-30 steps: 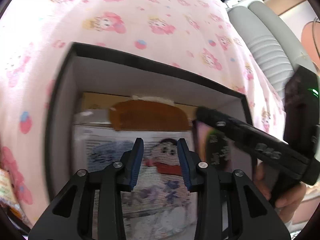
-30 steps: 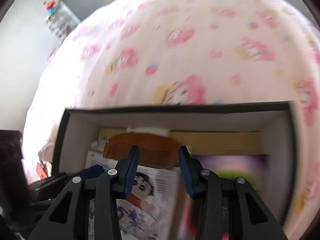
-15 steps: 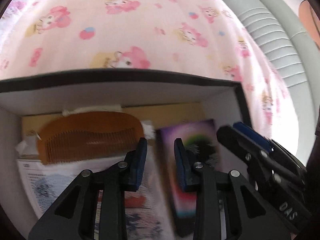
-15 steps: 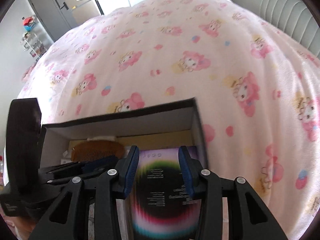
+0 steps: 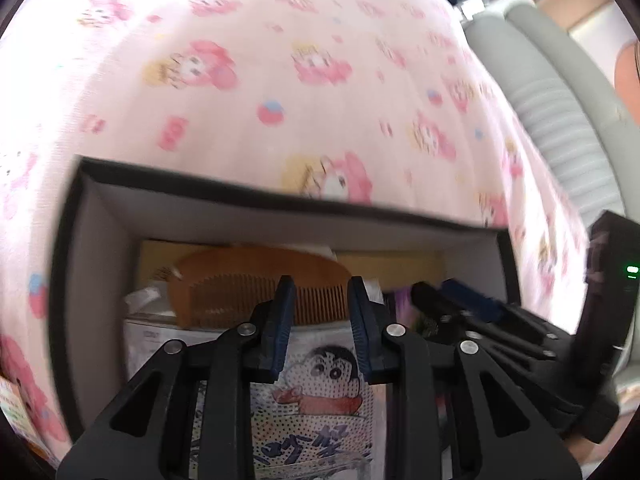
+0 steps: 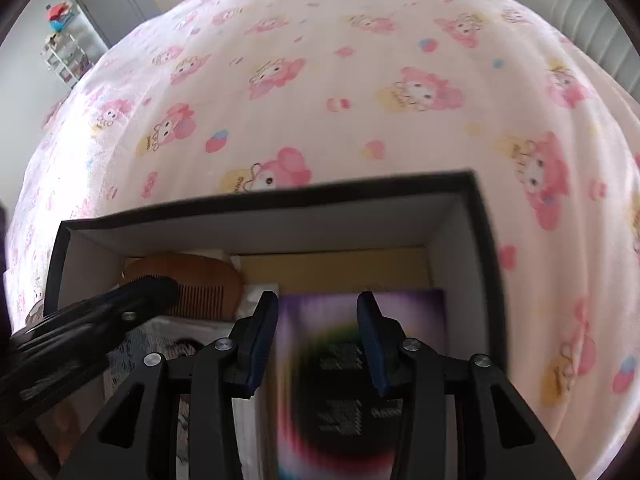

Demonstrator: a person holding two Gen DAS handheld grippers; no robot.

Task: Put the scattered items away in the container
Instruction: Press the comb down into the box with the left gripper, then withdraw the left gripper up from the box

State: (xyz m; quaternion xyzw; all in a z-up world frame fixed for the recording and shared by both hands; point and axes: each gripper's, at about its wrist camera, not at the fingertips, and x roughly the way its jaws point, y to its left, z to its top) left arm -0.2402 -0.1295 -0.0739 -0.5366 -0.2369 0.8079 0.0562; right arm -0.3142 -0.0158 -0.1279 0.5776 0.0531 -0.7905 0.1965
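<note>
A black box with white inner walls (image 5: 256,220) (image 6: 256,232) sits on a pink cartoon-print bedspread. Inside lie a wooden comb (image 5: 240,280) (image 6: 188,276), a cartoon-printed packet (image 5: 320,412) and a purple and black card (image 6: 348,364). My left gripper (image 5: 322,328) is open and empty above the packet, just in front of the comb. My right gripper (image 6: 318,340) is open and empty above the purple card. It also shows in the left wrist view (image 5: 460,300) at the box's right side.
The pink bedspread (image 6: 360,80) surrounds the box on all sides. A grey padded headboard (image 5: 560,128) runs along the right. Cabinets and a shelf (image 6: 64,52) stand beyond the far end of the bed.
My left gripper swung from the box's right part back over the cartoon packet and comb. My right gripper stays over the purple card, slightly farther into the box.
</note>
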